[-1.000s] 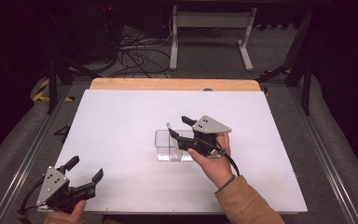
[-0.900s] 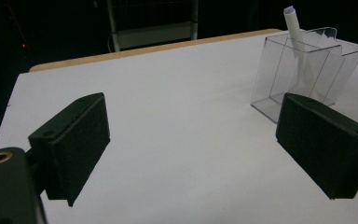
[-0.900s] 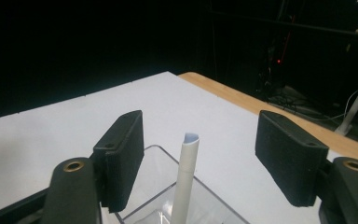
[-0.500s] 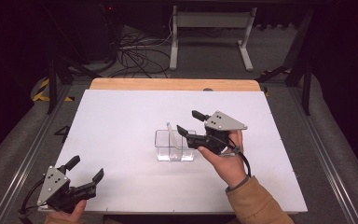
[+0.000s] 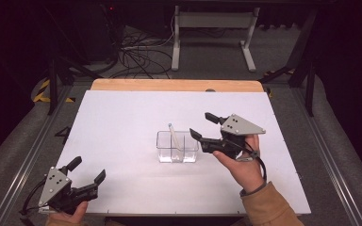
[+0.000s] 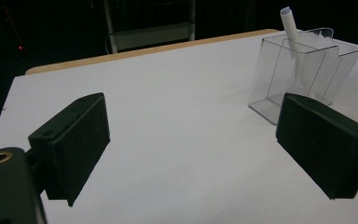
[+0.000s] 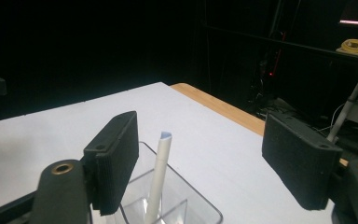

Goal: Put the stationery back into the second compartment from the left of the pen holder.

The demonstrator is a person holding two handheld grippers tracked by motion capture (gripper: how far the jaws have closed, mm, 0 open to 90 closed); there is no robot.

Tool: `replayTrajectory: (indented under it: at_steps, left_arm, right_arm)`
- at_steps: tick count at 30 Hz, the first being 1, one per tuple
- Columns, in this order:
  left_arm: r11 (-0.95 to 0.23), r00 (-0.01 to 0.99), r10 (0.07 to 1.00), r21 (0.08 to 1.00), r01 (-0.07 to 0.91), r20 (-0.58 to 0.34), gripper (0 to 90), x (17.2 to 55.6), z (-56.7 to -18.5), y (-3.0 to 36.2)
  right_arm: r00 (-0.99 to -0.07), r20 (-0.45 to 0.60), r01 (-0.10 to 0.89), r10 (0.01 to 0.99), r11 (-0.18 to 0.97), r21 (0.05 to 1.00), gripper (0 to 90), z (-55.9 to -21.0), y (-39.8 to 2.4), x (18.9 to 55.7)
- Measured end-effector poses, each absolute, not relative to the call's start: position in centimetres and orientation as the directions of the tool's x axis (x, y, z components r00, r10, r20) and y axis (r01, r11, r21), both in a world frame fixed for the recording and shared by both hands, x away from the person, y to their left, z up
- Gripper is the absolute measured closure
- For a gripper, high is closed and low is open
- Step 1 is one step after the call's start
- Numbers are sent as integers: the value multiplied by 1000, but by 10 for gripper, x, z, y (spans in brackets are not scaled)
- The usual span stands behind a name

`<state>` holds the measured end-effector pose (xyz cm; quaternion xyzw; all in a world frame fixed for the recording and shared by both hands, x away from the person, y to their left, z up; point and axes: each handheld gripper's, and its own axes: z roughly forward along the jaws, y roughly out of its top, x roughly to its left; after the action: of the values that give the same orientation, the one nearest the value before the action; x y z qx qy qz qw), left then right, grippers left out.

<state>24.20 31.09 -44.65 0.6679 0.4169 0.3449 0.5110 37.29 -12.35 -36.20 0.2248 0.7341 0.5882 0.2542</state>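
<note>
A clear plastic box (image 5: 177, 148) with compartments stands mid-table. A white stick (image 5: 173, 136) leans upright in its left compartment. My right gripper (image 5: 201, 124) hovers just right of the box, apart from it and pointing left. Its jaws have just been opening and stand wide with nothing held between them. The right gripper view looks down past the open jaws (image 7: 200, 158) at the stick (image 7: 161, 172) and the box rim (image 7: 200, 207). My left gripper (image 5: 90, 167) rests open at the near left corner, with the box (image 6: 303, 70) and stick (image 6: 292, 28) far ahead of it.
The white tabletop (image 5: 118, 117) ends in a wooden strip (image 5: 174, 85) at the far side. Beyond it are cables (image 5: 136, 47) on the floor and a metal stand (image 5: 212, 28). Grey rails (image 5: 23, 155) run along both sides of the table.
My right gripper has drawn back to the right and risen a little from over the box, with its jaws wider. The stick stays leaning in the box. The left gripper has kept still.
</note>
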Motion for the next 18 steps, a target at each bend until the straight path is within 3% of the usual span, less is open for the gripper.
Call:
replayTrajectory:
  at_steps: [18]
  left_arm:
    - [-167,454,889,966,195,62,98,244,-447,301]
  right_arm:
    - [-741,-99,93,665,248,964,250,-384,-192,352]
